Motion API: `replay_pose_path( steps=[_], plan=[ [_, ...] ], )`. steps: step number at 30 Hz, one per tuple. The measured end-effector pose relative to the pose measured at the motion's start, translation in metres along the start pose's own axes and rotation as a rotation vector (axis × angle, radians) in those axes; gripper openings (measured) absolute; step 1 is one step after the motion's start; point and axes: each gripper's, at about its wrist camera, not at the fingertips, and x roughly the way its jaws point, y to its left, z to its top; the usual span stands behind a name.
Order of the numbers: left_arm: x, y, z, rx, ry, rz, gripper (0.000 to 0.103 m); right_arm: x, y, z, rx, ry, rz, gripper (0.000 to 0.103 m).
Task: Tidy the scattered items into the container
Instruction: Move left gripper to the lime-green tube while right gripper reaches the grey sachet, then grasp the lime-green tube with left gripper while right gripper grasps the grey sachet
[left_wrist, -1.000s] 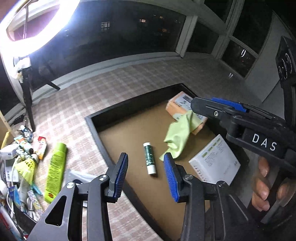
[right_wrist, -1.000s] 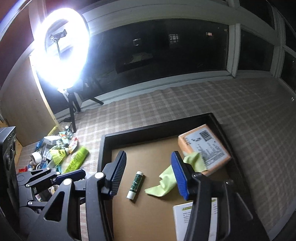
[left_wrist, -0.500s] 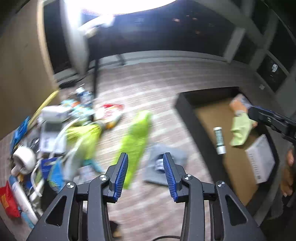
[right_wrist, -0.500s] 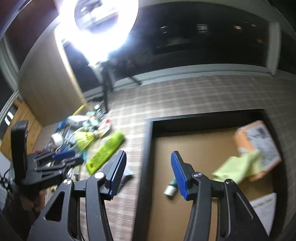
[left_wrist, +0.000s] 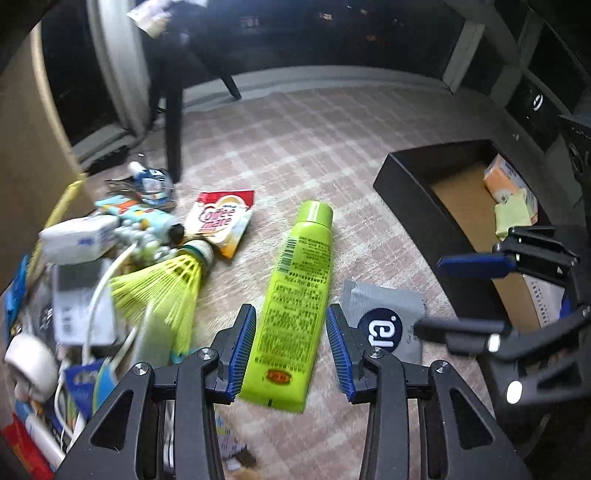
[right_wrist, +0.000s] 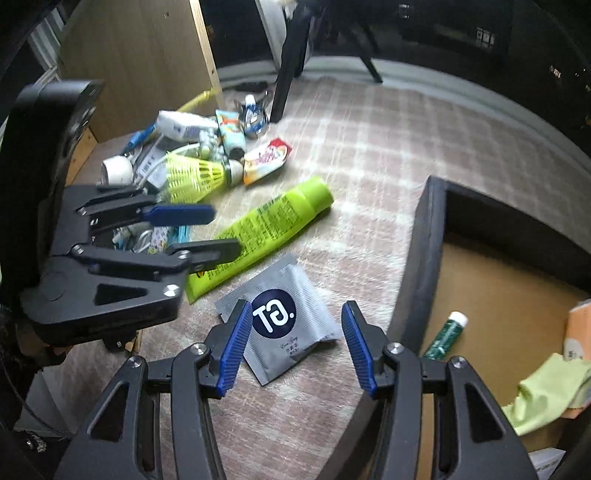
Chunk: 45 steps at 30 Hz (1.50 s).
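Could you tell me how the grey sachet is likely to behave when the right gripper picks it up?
The grey sachet looks like thin, flat foil, so it would probably flop and bend rather than stay stiff. Lying flat on the checked cloth, it offers little edge, so the open right gripper may slide over it. It seems light and unlikely to roll.

Tube (left_wrist: 295, 306) left of sachet (left_wrist: 384, 325), container (left_wrist: 413, 206) right — shuttlecock (left_wrist: 162, 284) left of tube
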Motion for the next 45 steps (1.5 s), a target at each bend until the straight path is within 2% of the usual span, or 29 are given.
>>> replay_pose_path(
  steps=[6, 10, 17, 23, 26, 29, 32, 34, 37, 39, 42, 44, 45],
  plan=[
    [0.023, -0.001, 0.011, 0.038, 0.03, -0.017, 0.038, 0.014, -0.001, -0.002, 0.063, 0.054, -0.007, 0.05],
    [0.029, -0.002, 0.015, 0.054, 0.033, -0.054, 0.039, 0.015, 0.002, -0.007, 0.112, 0.049, -0.051, 0.055],
    [0.032, -0.004, 0.018, 0.09, 0.038, -0.092, 0.04, 0.004, -0.003, -0.014, 0.268, 0.033, -0.052, 0.06],
    [0.037, -0.007, 0.02, 0.106, 0.046, -0.111, 0.041, 0.008, 0.002, -0.02, 0.317, 0.048, -0.083, 0.062],
    [0.038, -0.008, 0.021, 0.108, 0.042, -0.118, 0.041, 0.01, 0.006, -0.017, 0.32, 0.048, -0.098, 0.069],
    [0.039, -0.006, 0.023, 0.099, 0.04, -0.128, 0.041, 0.018, 0.012, -0.014, 0.305, 0.06, -0.086, 0.07],
    [0.038, -0.004, 0.025, 0.092, 0.036, -0.113, 0.041, 0.026, 0.02, -0.01, 0.251, 0.065, -0.146, 0.072],
    [0.037, 0.001, 0.025, 0.074, 0.033, -0.11, 0.041, 0.031, 0.024, -0.006, 0.232, 0.063, -0.171, 0.078],
    [0.035, 0.007, 0.026, 0.062, 0.028, -0.107, 0.04, 0.039, 0.031, -0.001, 0.185, 0.061, -0.216, 0.082],
    [0.036, 0.007, 0.026, 0.062, 0.025, -0.104, 0.04, 0.048, 0.037, 0.002, 0.132, 0.073, -0.261, 0.082],
    [0.033, 0.009, 0.023, 0.066, 0.014, -0.1, 0.04, 0.049, 0.039, 0.001, 0.097, 0.073, -0.259, 0.083],
    [0.032, 0.011, 0.02, 0.058, 0.01, -0.104, 0.04, 0.048, 0.04, 0.0, 0.074, 0.071, -0.254, 0.08],
    [0.031, 0.012, 0.019, 0.055, 0.008, -0.105, 0.04, 0.046, 0.039, -0.001, 0.067, 0.066, -0.254, 0.074]
  ],
)
